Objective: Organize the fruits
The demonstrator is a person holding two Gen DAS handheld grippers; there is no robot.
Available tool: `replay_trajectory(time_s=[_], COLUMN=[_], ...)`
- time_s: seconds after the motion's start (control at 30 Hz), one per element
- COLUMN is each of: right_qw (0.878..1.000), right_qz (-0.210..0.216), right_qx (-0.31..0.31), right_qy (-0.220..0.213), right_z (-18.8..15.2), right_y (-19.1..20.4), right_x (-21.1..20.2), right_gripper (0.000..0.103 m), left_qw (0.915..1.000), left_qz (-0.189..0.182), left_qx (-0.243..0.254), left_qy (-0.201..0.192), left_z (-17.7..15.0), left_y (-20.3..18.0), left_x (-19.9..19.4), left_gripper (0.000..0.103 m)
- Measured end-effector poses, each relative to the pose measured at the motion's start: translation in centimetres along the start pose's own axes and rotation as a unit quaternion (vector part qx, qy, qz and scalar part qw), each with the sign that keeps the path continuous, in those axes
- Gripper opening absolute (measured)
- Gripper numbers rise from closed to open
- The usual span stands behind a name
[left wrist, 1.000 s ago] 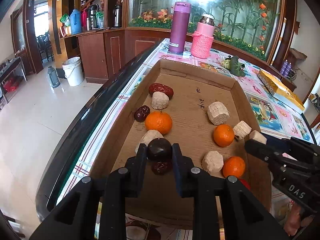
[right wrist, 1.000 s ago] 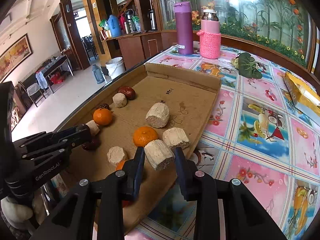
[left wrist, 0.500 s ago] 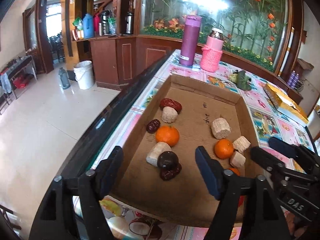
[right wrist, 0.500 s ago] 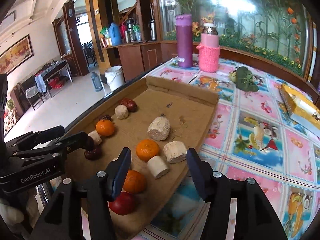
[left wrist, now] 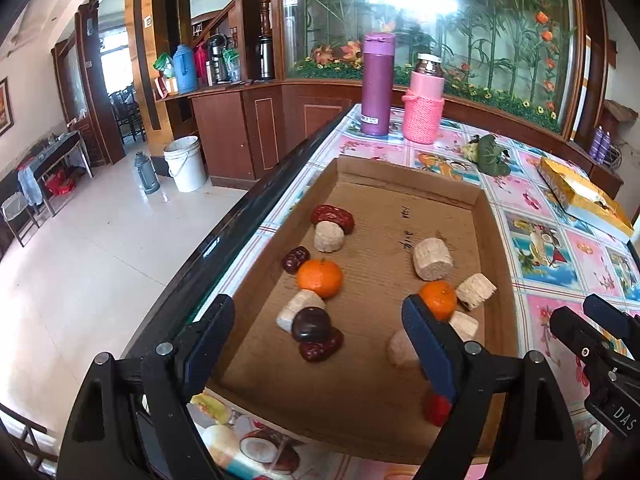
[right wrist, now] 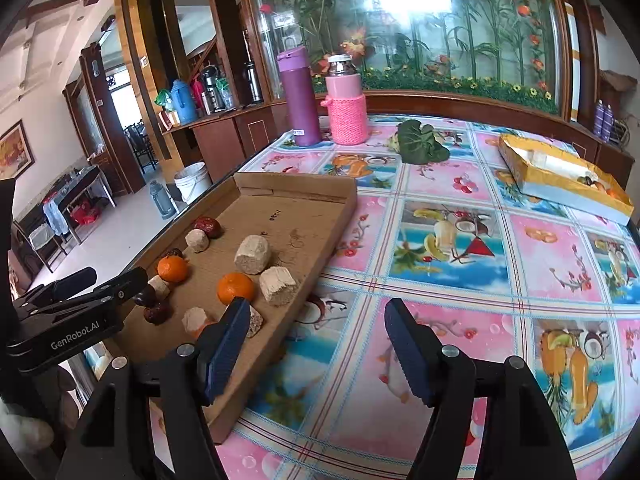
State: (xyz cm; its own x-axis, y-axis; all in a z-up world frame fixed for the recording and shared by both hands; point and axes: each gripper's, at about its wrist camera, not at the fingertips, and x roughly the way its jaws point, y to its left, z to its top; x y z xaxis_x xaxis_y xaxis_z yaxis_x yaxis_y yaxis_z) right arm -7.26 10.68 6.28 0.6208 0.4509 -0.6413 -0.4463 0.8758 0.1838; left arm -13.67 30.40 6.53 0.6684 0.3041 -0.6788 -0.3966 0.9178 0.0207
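Note:
A shallow cardboard tray (left wrist: 360, 416) (right wrist: 316, 256) on the table holds oranges (left wrist: 319, 278) (right wrist: 235, 288), red dates (left wrist: 333, 216), a dark plum (left wrist: 311, 324) resting against a date (left wrist: 321, 348), and several pale sugarcane chunks (left wrist: 433, 259) (right wrist: 252, 254). My left gripper (left wrist: 316, 344) is open and empty, above the tray's near end. My right gripper (right wrist: 314, 346) is open and empty, above the tray's right edge and the tablecloth. Each gripper shows in the other's view, the right one (left wrist: 600, 348) and the left one (right wrist: 76, 300).
A purple flask (left wrist: 377, 84) and a pink knit-covered flask (left wrist: 424, 104) stand at the table's far end. A green leafy item (right wrist: 422, 142) and a yellow box (right wrist: 560, 176) lie on the patterned tablecloth (right wrist: 480, 264). The table's left edge (left wrist: 240, 236) drops to the floor.
Both grippers opened and drew back and up. The left let go of the dark plum, the right let go of a sugarcane chunk; both now lie in the tray.

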Motion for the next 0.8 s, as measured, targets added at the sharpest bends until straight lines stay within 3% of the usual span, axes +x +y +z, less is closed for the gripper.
replay_trajectory(time_s=[0.5,0.8], right_qw=[1.000,1.000], right_qz=[0.004,0.002], right_qx=[0.026,0.025], right_qy=[0.005,0.018], right_z=[-1.0,-1.6], right_y=[-2.2,-2.5], right_x=[-0.6,-0.2], right_gripper=[0.078,0.078], left_qw=[0.9989,0.9990], left_qz=[-0.011,-0.002], left_qx=[0.046,0.044], left_qy=[0.007,-0.010], left_z=[-0.2,-0.2], left_y=[-4.3,-5.0], left_x=[0.0,-0.5], left_gripper=[0.085,0.085])
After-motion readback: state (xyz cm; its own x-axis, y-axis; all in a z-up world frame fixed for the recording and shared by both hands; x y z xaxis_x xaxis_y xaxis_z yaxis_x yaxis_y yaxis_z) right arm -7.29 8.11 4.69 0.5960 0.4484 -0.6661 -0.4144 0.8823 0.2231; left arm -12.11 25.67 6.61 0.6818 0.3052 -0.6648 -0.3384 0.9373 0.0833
